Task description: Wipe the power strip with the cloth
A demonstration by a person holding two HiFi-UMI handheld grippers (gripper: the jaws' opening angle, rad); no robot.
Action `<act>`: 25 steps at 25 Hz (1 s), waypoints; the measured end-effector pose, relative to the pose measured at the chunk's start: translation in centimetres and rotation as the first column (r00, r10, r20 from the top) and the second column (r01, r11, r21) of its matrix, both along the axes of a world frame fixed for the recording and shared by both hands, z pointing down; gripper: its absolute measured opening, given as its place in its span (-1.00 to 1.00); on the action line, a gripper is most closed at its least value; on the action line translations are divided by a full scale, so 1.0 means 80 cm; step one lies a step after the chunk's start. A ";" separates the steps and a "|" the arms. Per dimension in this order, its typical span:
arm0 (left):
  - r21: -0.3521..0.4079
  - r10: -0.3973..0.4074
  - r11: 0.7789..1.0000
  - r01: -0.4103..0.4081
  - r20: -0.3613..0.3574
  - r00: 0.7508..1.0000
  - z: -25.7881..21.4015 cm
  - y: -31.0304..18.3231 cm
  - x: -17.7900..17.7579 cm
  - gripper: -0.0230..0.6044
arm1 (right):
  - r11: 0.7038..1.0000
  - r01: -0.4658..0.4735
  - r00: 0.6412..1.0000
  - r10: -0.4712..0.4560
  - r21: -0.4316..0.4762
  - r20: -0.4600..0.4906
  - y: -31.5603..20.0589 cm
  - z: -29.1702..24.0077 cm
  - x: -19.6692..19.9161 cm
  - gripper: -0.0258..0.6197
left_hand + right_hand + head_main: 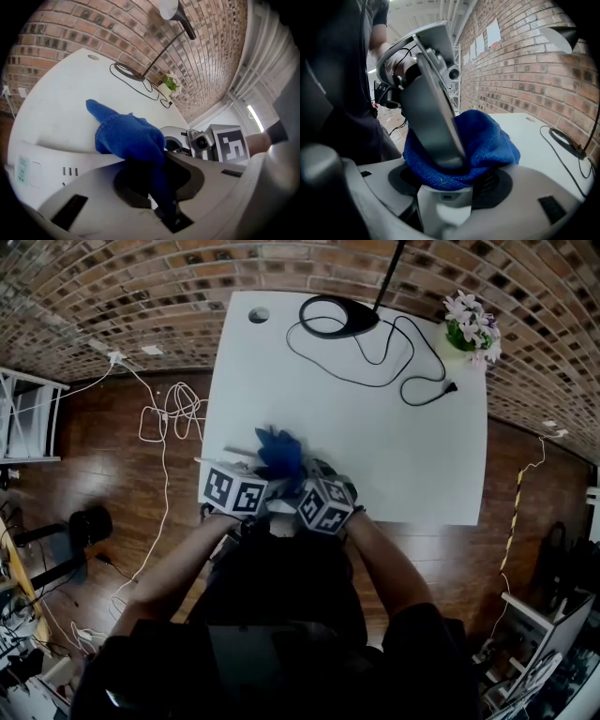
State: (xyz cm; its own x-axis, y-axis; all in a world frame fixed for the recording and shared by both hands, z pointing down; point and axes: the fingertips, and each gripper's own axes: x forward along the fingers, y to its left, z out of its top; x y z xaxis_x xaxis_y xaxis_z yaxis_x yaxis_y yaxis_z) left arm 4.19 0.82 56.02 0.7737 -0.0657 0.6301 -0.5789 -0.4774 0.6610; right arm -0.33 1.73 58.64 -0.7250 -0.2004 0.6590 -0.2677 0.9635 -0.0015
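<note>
The cloth (pixel 279 451), a blue one, sits bunched at the near edge of the white desk (pixel 394 456), right in front of the person. It is draped over the strip (pixel 51 164), a long white bar that lies flat on the desk and runs out to the left from under the cloth.

The left gripper (pixel 164 206) has its fingers closed tight, and a fold of the cloth is pinched between them. In the right gripper view, one of its fingers (pixel 433 122) comes down onto the top of the cloth.

The right gripper (pixel 443 201) has its fingers set wide, with the white end of the strip between them. They appear to clamp it on both sides, and the cloth bulges just above that end. In the head view the two marker cubes sit side by side, just apart, with the cloth just beyond them.

At the far side of the desk are a lamp base (pixel 337 315) with a black cable (pixel 412 362) looping away from it, and a pot of flowers (pixel 472 329) in the far right corner. A white cord (pixel 164 418) lies on the wooden floor to the left.
</note>
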 end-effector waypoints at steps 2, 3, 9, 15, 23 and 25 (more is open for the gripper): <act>0.015 0.009 1.000 -0.009 0.008 1.000 0.000 -0.001 -0.001 -0.75 | 1.000 -0.001 1.000 0.001 0.000 0.000 -0.001 0.000 0.000 -0.06; 0.021 0.011 1.000 -0.011 0.009 1.000 0.000 -0.002 -0.002 -0.75 | 1.000 -0.001 1.000 0.001 0.000 0.000 -0.001 0.000 0.000 -0.06; 0.066 0.006 0.998 -0.007 0.021 1.000 0.001 -0.004 -0.006 -0.75 | 1.000 0.000 1.000 0.000 -0.004 -0.002 -0.001 0.001 0.000 -0.06; 0.126 -0.012 0.992 0.003 0.070 0.997 0.000 -0.016 -0.030 -0.75 | 1.000 0.008 1.000 -0.008 -0.003 -0.003 0.000 0.000 0.000 -0.06; 0.143 -0.020 0.990 0.004 0.112 0.994 0.002 -0.024 -0.061 -0.75 | 1.000 0.011 1.000 -0.011 0.003 -0.005 0.001 0.000 0.002 -0.06; 0.147 -0.037 0.989 0.020 0.113 0.993 0.002 -0.026 -0.072 -0.75 | 1.000 0.011 1.000 -0.011 0.003 -0.005 0.001 0.000 0.001 -0.06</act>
State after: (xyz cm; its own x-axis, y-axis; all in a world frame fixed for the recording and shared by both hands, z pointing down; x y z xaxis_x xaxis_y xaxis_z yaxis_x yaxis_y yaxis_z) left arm -1.54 -1.29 56.18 0.6933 -0.1839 0.6967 -0.6616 -0.5456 0.5143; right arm -0.27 1.78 58.67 -0.7242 -0.1944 0.6616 -0.2567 0.9665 0.0031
